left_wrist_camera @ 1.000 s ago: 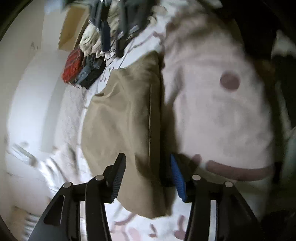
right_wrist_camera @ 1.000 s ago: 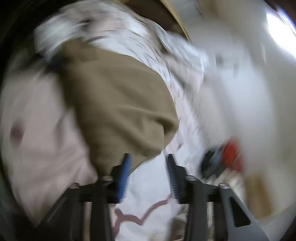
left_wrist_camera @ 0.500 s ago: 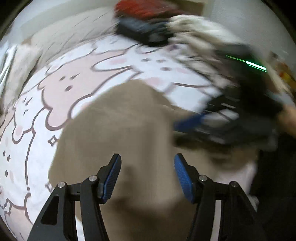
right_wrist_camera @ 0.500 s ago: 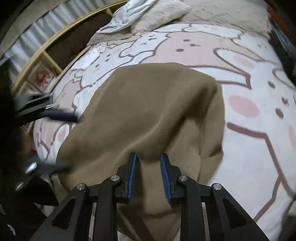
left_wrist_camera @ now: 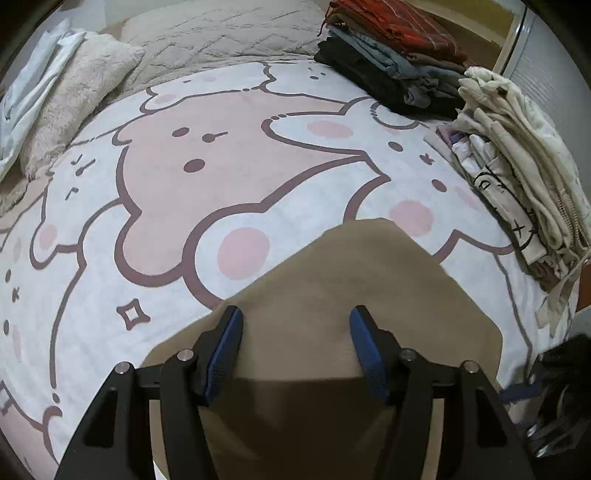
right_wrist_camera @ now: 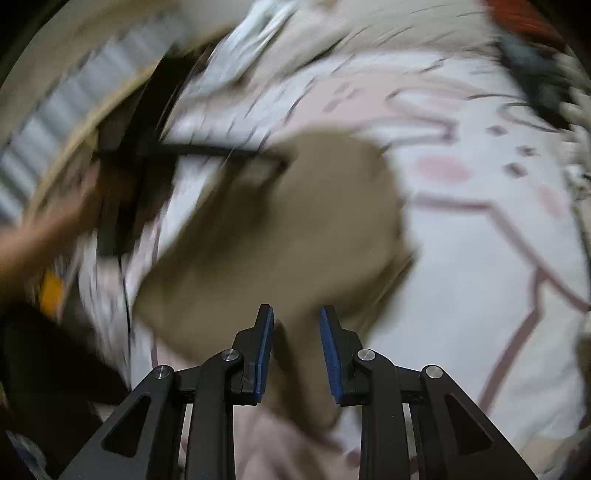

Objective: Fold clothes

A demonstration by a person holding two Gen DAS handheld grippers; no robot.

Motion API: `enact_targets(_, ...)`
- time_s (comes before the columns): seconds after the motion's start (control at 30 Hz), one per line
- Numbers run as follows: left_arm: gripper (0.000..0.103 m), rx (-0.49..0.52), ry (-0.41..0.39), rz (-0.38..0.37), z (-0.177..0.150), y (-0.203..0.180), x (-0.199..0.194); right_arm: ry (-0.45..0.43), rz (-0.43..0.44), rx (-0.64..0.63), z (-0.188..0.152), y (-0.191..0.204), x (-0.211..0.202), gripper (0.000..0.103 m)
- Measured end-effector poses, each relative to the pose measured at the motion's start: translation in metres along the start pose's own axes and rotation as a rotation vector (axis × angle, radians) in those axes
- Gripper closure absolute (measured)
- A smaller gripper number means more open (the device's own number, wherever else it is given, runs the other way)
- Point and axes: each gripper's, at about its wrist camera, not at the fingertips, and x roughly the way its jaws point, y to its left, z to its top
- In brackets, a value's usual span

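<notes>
A tan garment (left_wrist_camera: 351, 280) lies on the cartoon-print bed sheet (left_wrist_camera: 221, 147), one corner pointing up the bed. My left gripper (left_wrist_camera: 295, 347) hovers over its near part. Its jaws are opening, and the blue pads stand wide apart and press on nothing. The right wrist view is blurred. There the tan garment (right_wrist_camera: 295, 221) narrows to a bunched fold that runs between the close-set pads of my right gripper (right_wrist_camera: 296, 347). The left gripper (right_wrist_camera: 229, 155) shows as a black smear over the garment's far edge, with a person's hand (right_wrist_camera: 44, 236) behind it.
A stack of folded dark and red clothes (left_wrist_camera: 391, 62) and a pile of cream clothes (left_wrist_camera: 517, 155) line the bed's right side. A fluffy pillow (left_wrist_camera: 74, 99) and a quilted beige blanket (left_wrist_camera: 229, 33) lie at the far end.
The left gripper swung and rolled from the garment's side to look along the bed, and its jaws widened. The right gripper rolled too, and its pads drew closer over the tan garment.
</notes>
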Motion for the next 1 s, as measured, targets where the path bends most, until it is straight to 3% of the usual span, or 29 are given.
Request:
enact_targets(0.07, 0.036, -0.003, -0.005, 0.011, 0.000, 0.001, -0.001, 0.032, -0.045, -0.036, -0.014, 0.001, 0.008, 0.077)
enact_targets(0.13, 0.036, -0.024, -0.016, 0.021, 0.000, 0.004, -0.007, 0.022, -0.042, 0.017, -0.019, -0.010, 0.000, 0.077)
enact_targets(0.23, 0.038, 0.012, -0.061, 0.071, -0.009, 0.000, -0.028, 0.014, -0.173, 0.019, -0.027, -0.019, -0.018, 0.076)
enact_targets(0.3, 0.038, 0.084, -0.099, 0.121, -0.019, -0.010, -0.046, -0.001, -0.301, -0.104, -0.036, -0.005, -0.027, 0.076)
enact_targets(0.4, 0.038, 0.308, -0.183, 0.252, -0.055, -0.042, -0.086, -0.024, -0.468, -0.387, -0.057, 0.036, -0.029, 0.076)
enact_targets(0.53, 0.038, 0.699, -0.290, 0.446, -0.136, -0.094, -0.131, -0.025, -0.585, -0.703, -0.087, 0.083, -0.016, 0.076)
enact_targets(0.6, 0.038, 0.873, -0.289, 0.498, -0.183, -0.113, -0.142, -0.011, -0.612, -0.819, -0.101, 0.097, -0.007, 0.076)
enact_targets(0.73, 0.038, 1.125, -0.243, 0.563, -0.261, -0.134, -0.140, 0.030, -0.656, -0.923, -0.121, 0.104, 0.014, 0.076)
enact_targets(0.8, 0.038, 1.201, -0.205, 0.587, -0.283, -0.135, -0.127, 0.032, -0.682, -0.941, -0.126, 0.104, 0.020, 0.076)
enact_targets(1.0, 0.038, 1.299, -0.143, 0.643, -0.301, -0.135, -0.085, 0.008, -0.695, -0.872, -0.128, 0.106, 0.024, 0.076)
